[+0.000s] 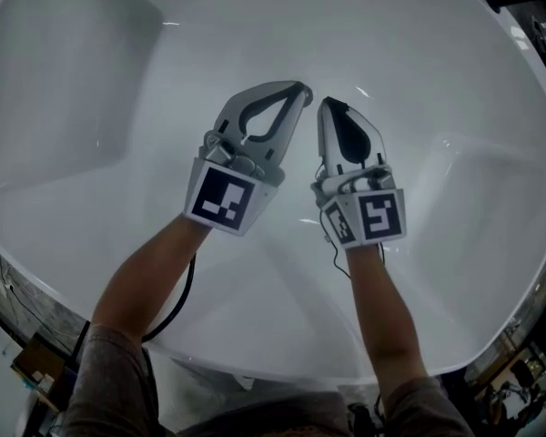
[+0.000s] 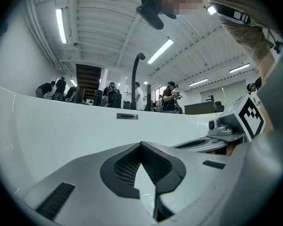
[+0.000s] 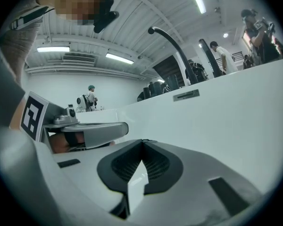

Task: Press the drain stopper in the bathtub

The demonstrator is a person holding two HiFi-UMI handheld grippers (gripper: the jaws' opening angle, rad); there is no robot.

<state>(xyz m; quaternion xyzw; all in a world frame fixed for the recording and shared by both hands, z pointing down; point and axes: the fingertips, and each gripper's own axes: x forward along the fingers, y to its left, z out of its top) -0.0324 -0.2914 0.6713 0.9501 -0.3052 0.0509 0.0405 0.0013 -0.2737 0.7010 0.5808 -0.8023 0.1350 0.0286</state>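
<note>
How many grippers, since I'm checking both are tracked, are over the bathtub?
2: left gripper centre-left over the bathtub, right gripper close beside it; none seems hidden.

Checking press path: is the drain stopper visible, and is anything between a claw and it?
No stopper shows in any view. The left claw and right claw, both shut, hang side by side over the bare bathtub floor; nothing visible lies near them. It may sit hidden beneath them: cannot tell.
</note>
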